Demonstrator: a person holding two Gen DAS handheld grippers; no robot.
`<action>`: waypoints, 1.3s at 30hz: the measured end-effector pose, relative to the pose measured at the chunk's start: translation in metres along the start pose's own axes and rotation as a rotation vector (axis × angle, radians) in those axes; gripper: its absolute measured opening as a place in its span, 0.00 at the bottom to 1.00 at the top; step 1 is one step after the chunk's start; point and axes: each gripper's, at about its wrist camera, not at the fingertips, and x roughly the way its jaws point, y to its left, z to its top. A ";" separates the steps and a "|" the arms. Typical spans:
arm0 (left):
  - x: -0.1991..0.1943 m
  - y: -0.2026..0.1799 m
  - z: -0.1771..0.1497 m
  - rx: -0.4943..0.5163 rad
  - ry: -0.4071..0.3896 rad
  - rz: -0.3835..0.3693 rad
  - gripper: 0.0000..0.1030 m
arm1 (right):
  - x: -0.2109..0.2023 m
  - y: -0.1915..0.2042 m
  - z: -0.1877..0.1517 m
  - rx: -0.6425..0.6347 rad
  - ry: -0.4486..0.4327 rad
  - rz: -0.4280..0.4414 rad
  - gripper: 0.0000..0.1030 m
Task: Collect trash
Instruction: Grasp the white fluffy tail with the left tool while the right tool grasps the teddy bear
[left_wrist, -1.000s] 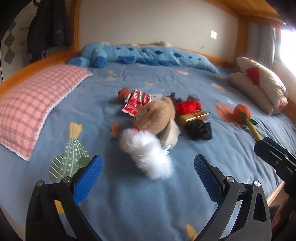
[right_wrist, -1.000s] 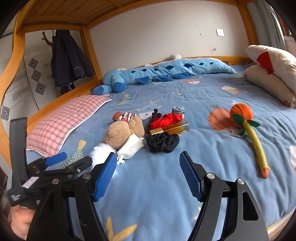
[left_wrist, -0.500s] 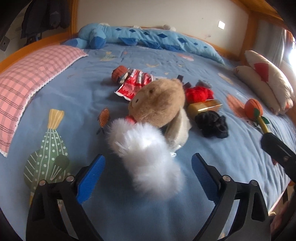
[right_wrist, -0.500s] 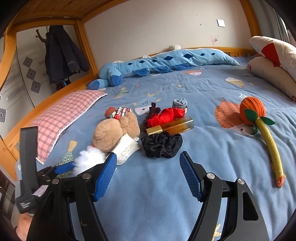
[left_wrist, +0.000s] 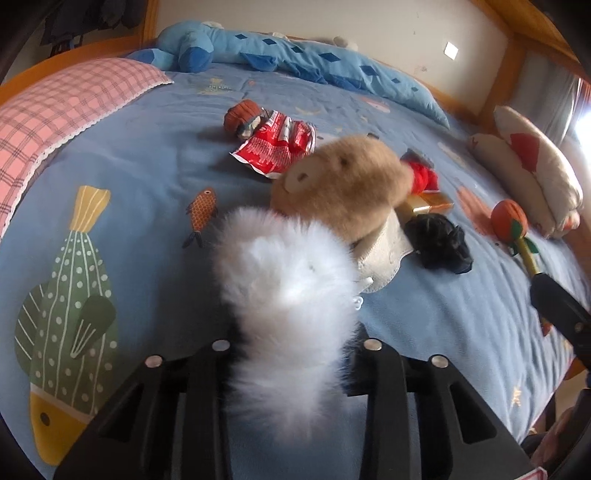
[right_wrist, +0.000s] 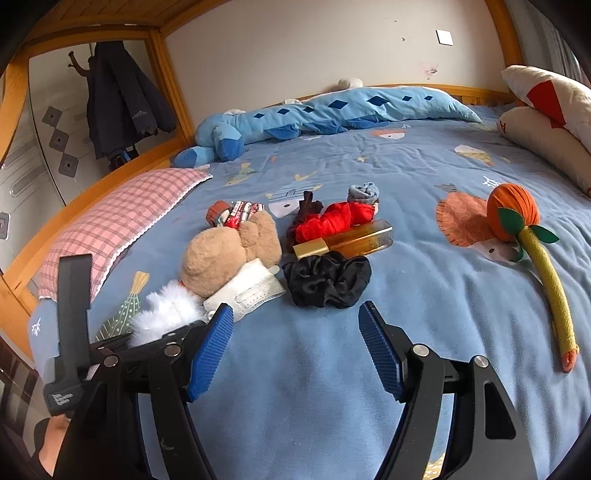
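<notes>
A white fluffy piece (left_wrist: 284, 280) lies on the blue bedspread (left_wrist: 140, 173) against a brown plush toy (left_wrist: 347, 188). My left gripper (left_wrist: 291, 343) is closing around its near end, and the fluff is squeezed between the jaws and hides the pads. From the right wrist view, the left gripper (right_wrist: 147, 339) sits low at the left on the white fluff (right_wrist: 166, 314). A white face mask (right_wrist: 247, 291) lies under the plush (right_wrist: 221, 254). Behind it lies a red snack wrapper (left_wrist: 277, 144). My right gripper (right_wrist: 295, 332) stands open and empty just short of a black scrunchie (right_wrist: 325, 280).
A gold bottle (right_wrist: 347, 240), red cloth (right_wrist: 332, 221) and a grey sock (right_wrist: 364, 192) lie past the scrunchie. An orange toy with a yellow stem (right_wrist: 517, 221) lies right. A pink checked pillow (right_wrist: 118, 218) is at the left, a long blue plush (right_wrist: 314, 110) by the far wall.
My left gripper came forward and down over the white fluff and its jaws went from wide open to closed around it. The right gripper edged forward and stayed open.
</notes>
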 end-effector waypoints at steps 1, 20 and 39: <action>-0.003 0.001 0.000 0.000 -0.004 -0.003 0.30 | 0.000 0.001 0.001 -0.001 -0.001 0.000 0.67; -0.048 0.027 0.019 0.025 -0.103 0.001 0.29 | 0.026 0.058 0.024 -0.072 0.000 0.079 0.67; -0.039 0.065 0.048 -0.009 -0.118 -0.010 0.29 | 0.128 0.091 0.044 -0.077 0.089 -0.024 0.67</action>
